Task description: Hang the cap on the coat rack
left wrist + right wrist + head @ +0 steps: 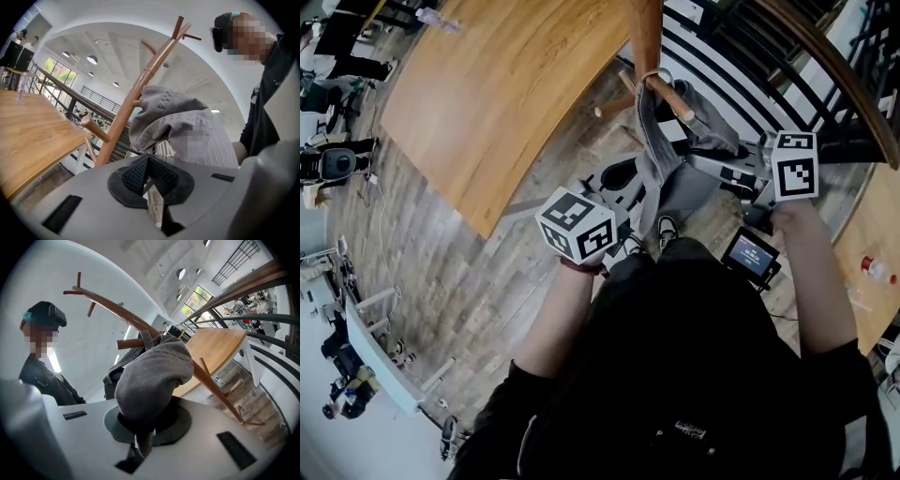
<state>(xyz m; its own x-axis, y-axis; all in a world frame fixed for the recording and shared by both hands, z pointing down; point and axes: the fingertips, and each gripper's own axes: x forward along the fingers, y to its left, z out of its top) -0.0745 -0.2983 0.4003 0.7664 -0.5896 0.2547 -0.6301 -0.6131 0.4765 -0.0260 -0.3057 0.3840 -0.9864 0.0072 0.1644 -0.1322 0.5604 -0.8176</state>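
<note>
Between the two tongs, close against the wooden coat rack (140, 89), hangs the grey cap (154, 376), held from both sides. On the right, the right tongs (144, 423) are clamped on the cap: its bunched crown bulges over their tips and a fold of grey cloth runs down into the closed jaws. On the left, the left tongs (149, 157) have their ribbed pads (136, 176) drawn together to a point, and the cap's lower edge sits right at that point, so they seem to pinch it there; the stitched brim spreads to the right of the tips and the crumpled crown rises above them. From the head view, the cap stretches between the two marker cubes, and a narrow strip of it climbs to a peg (670, 97) of the rack and looks looped round it, though the hold there is not clear. Beyond the rack stands a long wooden worktop (487, 84), well apart from the cap.
</note>
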